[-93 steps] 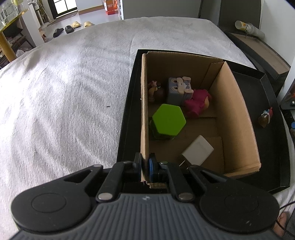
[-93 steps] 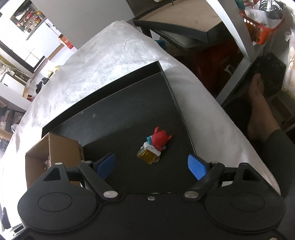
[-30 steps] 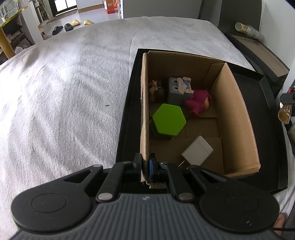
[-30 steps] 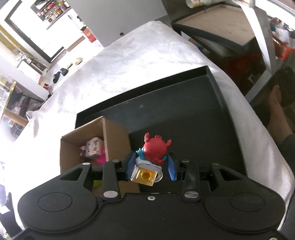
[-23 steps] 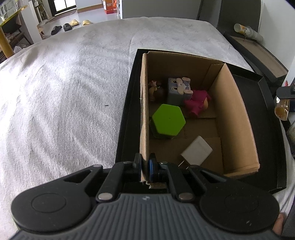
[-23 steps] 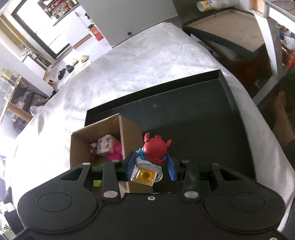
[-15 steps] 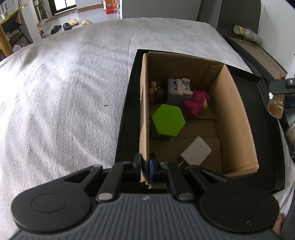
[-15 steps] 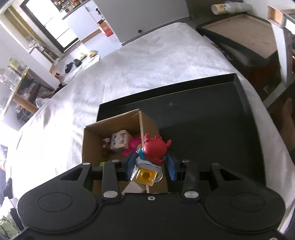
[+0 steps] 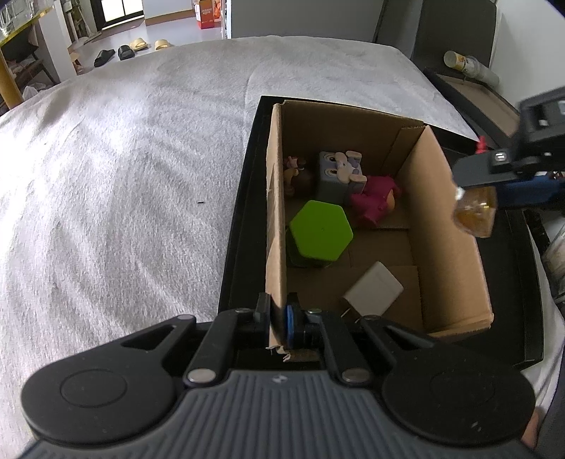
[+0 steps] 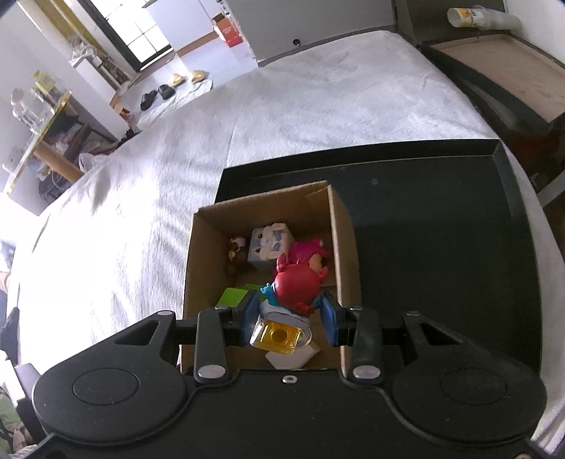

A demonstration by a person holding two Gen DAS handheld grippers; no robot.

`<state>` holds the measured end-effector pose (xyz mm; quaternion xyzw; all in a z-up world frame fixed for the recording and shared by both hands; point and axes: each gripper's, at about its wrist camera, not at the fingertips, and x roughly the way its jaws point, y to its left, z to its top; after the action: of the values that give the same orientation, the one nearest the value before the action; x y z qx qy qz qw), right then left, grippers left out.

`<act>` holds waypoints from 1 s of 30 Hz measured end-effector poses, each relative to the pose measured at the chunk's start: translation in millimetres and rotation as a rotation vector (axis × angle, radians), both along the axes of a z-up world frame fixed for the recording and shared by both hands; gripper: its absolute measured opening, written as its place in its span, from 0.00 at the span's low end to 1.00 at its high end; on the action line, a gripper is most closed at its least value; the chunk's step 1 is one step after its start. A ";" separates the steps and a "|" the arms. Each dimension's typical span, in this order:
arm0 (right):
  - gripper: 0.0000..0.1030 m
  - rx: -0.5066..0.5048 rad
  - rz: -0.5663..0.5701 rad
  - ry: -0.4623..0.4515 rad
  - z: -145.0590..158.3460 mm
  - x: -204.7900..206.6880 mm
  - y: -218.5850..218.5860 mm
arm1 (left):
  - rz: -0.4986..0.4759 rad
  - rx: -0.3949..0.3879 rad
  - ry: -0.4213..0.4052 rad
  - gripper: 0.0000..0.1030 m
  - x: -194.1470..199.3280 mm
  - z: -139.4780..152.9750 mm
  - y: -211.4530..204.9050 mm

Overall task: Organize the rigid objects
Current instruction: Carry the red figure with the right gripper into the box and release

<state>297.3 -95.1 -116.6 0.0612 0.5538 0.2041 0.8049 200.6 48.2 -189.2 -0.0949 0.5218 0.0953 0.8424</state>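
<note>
My left gripper (image 9: 279, 317) is shut on the near left wall of an open cardboard box (image 9: 275, 226) that stands in a black tray (image 9: 240, 226). The box holds a green hexagon block (image 9: 321, 233), a white charger (image 9: 374, 291), a grey-blue cube toy (image 9: 335, 173), a pink figure (image 9: 374, 201) and a small brown figure (image 9: 298, 173). My right gripper (image 10: 289, 312) is shut on a red figure with a yellow clear base (image 10: 293, 286) and holds it above the box (image 10: 339, 247). The figure's base also shows in the left wrist view (image 9: 475, 210), over the box's right wall.
The tray (image 10: 441, 219) lies on a white cloth-covered surface (image 9: 123, 159). A second dark tray with a brown floor (image 10: 505, 67) stands at the far right, with a lying cup (image 10: 480, 17) behind it. Slippers (image 9: 123, 51) lie on the floor far back.
My right gripper has closed on the red figure, lifted it off the tray floor and carried it left over the box. My left gripper has kept its hold on the box wall.
</note>
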 end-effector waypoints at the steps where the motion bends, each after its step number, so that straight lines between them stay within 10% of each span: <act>1: 0.36 -0.006 0.003 0.003 -1.8 -0.2 3.6 | 0.003 -0.004 -0.001 0.07 -0.2 0.0 0.7; 30: 0.53 -0.025 -0.029 -0.009 9.3 -8.8 -10.6 | 0.010 -0.013 0.008 0.08 5.3 10.9 4.8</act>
<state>288.5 -105.7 -107.3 0.0584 0.5517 0.1857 0.8110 205.9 53.0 -178.3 -0.1027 0.5253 0.0966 0.8391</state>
